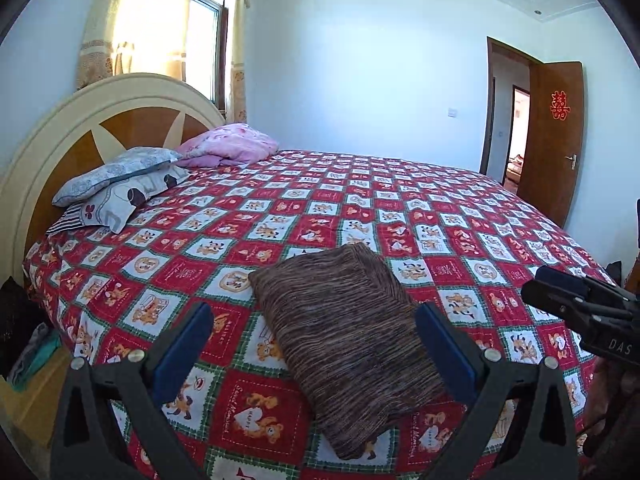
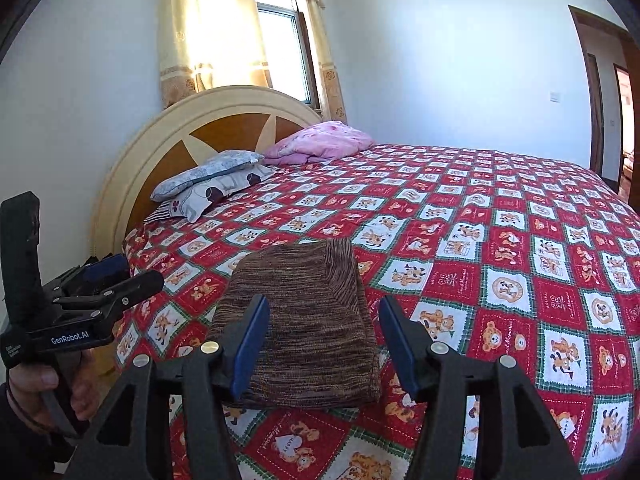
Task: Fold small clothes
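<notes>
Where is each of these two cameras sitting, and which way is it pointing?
Left wrist view: sits on the left gripper, looks along its open blue-padded fingers over the folded brown garment toward the headboard and door; the right gripper shows at the right edge.
Right wrist view: sits on the right gripper, looks over the same garment; the left gripper and the hand holding it show at the left.
Both share the garment, red patterned bedspread, pillows and window.

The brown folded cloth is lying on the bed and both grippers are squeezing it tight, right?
Not quite. The brown folded cloth lies on the bed, but neither gripper squeezes it: the right gripper and left gripper are open, as both wrist views show.
</notes>
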A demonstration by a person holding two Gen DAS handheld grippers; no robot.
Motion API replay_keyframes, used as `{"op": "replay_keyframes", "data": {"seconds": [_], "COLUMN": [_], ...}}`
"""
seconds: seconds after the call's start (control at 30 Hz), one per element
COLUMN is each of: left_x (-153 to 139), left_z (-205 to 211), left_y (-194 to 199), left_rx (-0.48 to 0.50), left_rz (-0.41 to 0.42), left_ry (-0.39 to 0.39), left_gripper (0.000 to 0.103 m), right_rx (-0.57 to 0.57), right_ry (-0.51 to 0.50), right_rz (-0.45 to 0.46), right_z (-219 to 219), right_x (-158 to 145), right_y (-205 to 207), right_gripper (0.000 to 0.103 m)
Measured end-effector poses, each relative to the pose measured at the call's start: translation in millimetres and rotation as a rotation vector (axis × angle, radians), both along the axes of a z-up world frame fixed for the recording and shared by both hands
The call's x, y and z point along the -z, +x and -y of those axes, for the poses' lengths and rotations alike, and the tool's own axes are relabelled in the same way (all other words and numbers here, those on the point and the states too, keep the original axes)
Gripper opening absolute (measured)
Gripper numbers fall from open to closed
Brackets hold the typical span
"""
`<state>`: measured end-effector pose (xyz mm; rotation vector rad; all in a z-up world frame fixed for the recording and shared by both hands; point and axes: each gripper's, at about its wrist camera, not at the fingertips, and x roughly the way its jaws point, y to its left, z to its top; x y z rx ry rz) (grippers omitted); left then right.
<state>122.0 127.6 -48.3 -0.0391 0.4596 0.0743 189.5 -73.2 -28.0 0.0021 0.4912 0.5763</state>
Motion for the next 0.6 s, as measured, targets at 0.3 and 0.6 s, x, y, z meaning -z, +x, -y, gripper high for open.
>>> {"op": "replay_keyframes", "data": {"seconds": [0.3,0.6], "left_x": [1.2,-0.4], "left_z": [-3.0,-2.3], "left_y": [-0.6,-0.9], "left_rx": [-0.023,-0.014], "left_rz": [-0.005,-0.008], "left_ry": [-0.017,-0.007], "left_gripper": [0.103,0.103], "right_rx": [-0.005,-0.003], "right_ry": [-0.004,-0.006], "right_rz": [0.020,0.021], "right_z": [-4.0,-4.0], "right_x": [-3.0,-2.6], "right_y": [-5.4,-9.6], "right_gripper": [0.059,0.060]}}
